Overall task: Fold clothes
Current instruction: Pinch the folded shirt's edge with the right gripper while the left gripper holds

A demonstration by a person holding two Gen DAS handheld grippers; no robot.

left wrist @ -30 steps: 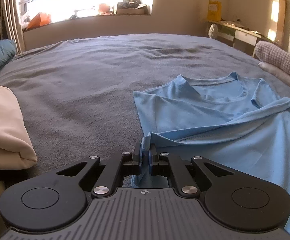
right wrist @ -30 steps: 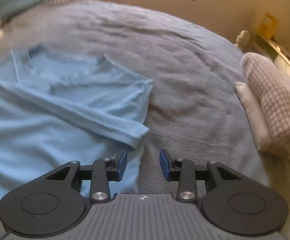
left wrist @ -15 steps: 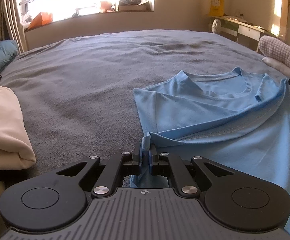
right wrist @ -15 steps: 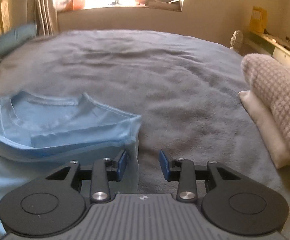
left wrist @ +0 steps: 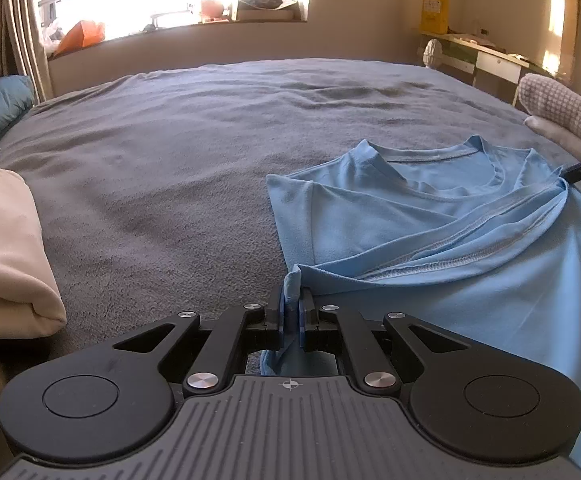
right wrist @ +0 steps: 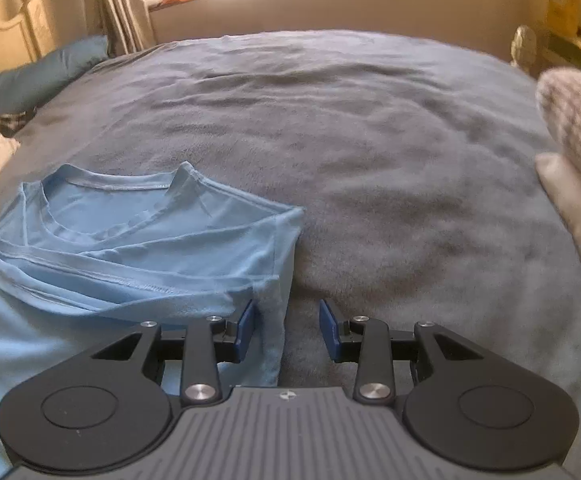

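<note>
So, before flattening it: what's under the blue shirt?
The grey blanket shows all around the shirt and runs beneath it. Anything else underneath is covered.

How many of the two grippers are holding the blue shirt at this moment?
1. The left gripper is shut on the blue shirt's near-left edge. The right gripper is open at the shirt's right edge, not pinching it.

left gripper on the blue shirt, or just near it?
Touching. The left wrist view shows the left gripper shut on a corner of the blue shirt, fabric pinched between its pads.
</note>
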